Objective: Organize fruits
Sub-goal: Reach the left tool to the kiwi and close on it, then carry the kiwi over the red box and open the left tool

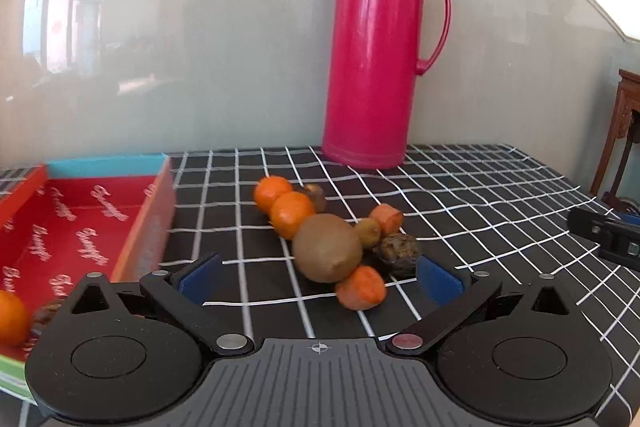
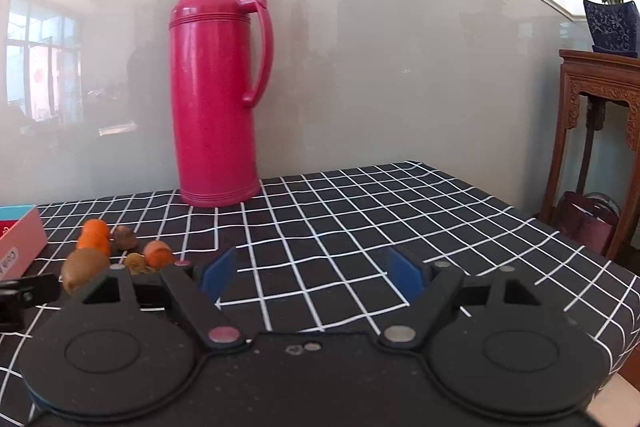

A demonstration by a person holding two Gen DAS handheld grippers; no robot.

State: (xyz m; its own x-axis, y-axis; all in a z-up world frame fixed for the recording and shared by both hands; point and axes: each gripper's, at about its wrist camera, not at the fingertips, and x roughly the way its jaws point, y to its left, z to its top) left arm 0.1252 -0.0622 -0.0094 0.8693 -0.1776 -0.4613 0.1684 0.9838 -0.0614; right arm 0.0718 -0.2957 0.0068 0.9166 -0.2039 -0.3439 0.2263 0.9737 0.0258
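A cluster of produce lies on the checked tablecloth: two tangerines (image 1: 284, 205), a brown kiwi (image 1: 327, 247), two carrot pieces (image 1: 361, 287), a small green fruit (image 1: 369, 231) and dark nuts (image 1: 398, 254). My left gripper (image 1: 320, 277) is open, its blue pads either side of the kiwi and near carrot piece, just short of them. A red tray (image 1: 80, 227) at left holds a tangerine (image 1: 12, 319) and a dark item. My right gripper (image 2: 314, 277) is open and empty over bare cloth, right of the cluster (image 2: 86, 269).
A tall pink thermos (image 1: 376, 47) stands at the back of the table against a glossy wall. A carved wooden stand (image 2: 600, 131) with a potted plant (image 2: 610, 11) stands beyond the table's right edge. The right gripper shows in the left wrist view (image 1: 608, 233).
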